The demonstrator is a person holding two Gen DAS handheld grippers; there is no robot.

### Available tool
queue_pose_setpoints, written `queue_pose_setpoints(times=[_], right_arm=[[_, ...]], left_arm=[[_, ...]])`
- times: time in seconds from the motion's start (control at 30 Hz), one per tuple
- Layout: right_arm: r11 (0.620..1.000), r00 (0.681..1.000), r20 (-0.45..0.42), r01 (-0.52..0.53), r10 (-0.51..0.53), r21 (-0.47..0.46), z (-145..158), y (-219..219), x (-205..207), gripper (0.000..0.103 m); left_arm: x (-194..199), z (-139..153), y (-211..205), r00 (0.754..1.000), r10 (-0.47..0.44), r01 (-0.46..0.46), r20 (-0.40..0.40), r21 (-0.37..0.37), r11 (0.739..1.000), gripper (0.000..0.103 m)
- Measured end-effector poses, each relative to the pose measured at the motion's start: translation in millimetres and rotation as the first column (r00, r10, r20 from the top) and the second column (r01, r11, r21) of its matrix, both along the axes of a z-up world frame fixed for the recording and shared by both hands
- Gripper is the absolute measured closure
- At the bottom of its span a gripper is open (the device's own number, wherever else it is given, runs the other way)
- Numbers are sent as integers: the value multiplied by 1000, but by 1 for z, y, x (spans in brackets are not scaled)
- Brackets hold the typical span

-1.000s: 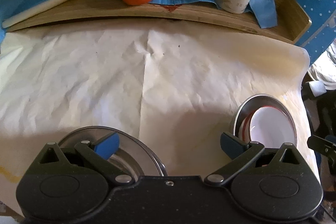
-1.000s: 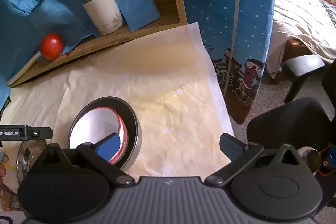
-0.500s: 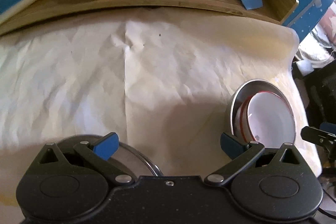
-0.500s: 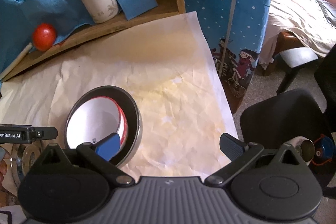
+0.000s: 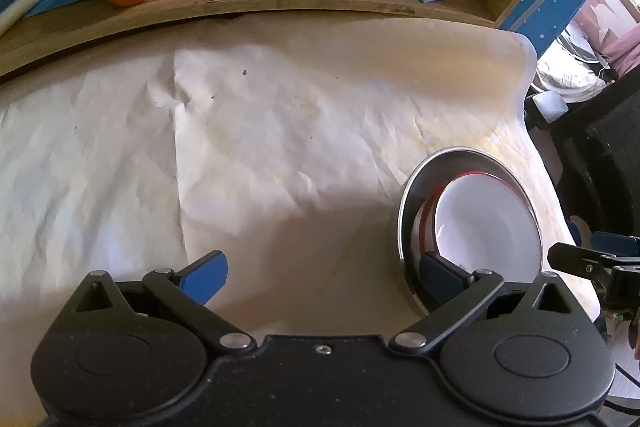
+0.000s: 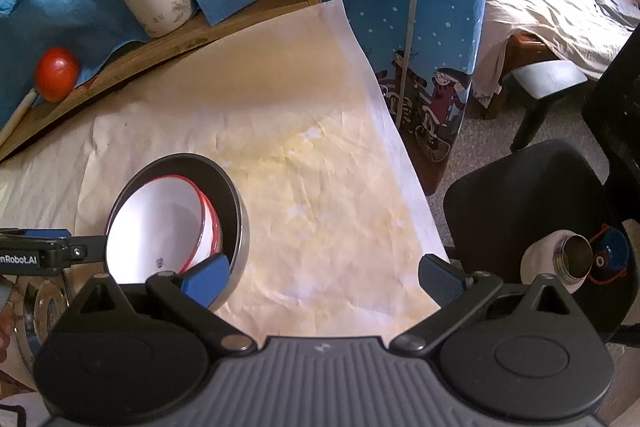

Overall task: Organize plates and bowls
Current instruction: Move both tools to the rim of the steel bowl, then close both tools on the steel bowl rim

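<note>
While the left gripper (image 5: 322,267) hangs wide and empty, the red-rimmed white bowls (image 5: 484,223) sit nested in a round steel bowl (image 5: 412,195) at four o'clock. From the right view, the right gripper (image 6: 324,275) gapes empty; a steel plate (image 6: 36,311) at eight o'clock seems unstacked.

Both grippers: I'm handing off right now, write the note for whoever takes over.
Left gripper: open, empty, over the paper.
Right gripper: open, empty, its left finger by the stack's rim.
White red-rimmed bowls sit nested in the metal bowl on the paper.
A metal dish is partly visible at the left edge of the right wrist view, unstacked.
Left to do: probably add that dish to the stack.
</note>
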State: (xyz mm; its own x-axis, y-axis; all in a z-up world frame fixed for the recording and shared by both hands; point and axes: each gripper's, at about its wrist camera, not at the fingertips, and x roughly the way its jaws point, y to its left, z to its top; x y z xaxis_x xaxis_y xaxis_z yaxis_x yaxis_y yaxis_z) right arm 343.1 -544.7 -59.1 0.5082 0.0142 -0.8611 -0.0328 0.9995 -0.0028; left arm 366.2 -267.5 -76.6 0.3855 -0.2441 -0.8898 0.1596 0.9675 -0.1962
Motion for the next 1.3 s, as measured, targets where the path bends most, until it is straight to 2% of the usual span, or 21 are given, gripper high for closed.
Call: queue_pose_setpoints(times=[0.33, 0.5, 0.67, 0.9, 1.1, 1.23, 1.3], right_arm=[[999, 999, -27, -35, 35, 0, -9, 10, 10, 0], [1000, 999, -39, -26, 26, -5, -11, 10, 15, 2], [1000, 998, -54, -31, 31, 6, -14, 10, 17, 14], [999, 997, -63, -36, 38, 37, -16, 10, 20, 23], [996, 996, -74, -33, 40, 84, -19, 7, 23, 33], [991, 996, -73, -47, 57, 123, -19, 7, 24, 48], [990, 996, -70, -53, 63, 131, -19, 8, 24, 51]], left_arm=[[6, 0, 5, 1000, -4, 5, 15, -62, 998, 9], [8, 1, 3, 1000, -25, 27, 16, -86, 996, 20], [9, 2, 0, 999, -43, 46, 21, -118, 992, 34], [11, 4, -2, 998, -55, 60, 32, -159, 985, 53], [17, 3, -2, 999, -26, 30, 23, -180, 983, 54], [20, -1, -2, 1000, -5, 7, 7, -197, 980, 54], [19, -2, -3, 1000, -5, 5, 3, -193, 981, 54]])
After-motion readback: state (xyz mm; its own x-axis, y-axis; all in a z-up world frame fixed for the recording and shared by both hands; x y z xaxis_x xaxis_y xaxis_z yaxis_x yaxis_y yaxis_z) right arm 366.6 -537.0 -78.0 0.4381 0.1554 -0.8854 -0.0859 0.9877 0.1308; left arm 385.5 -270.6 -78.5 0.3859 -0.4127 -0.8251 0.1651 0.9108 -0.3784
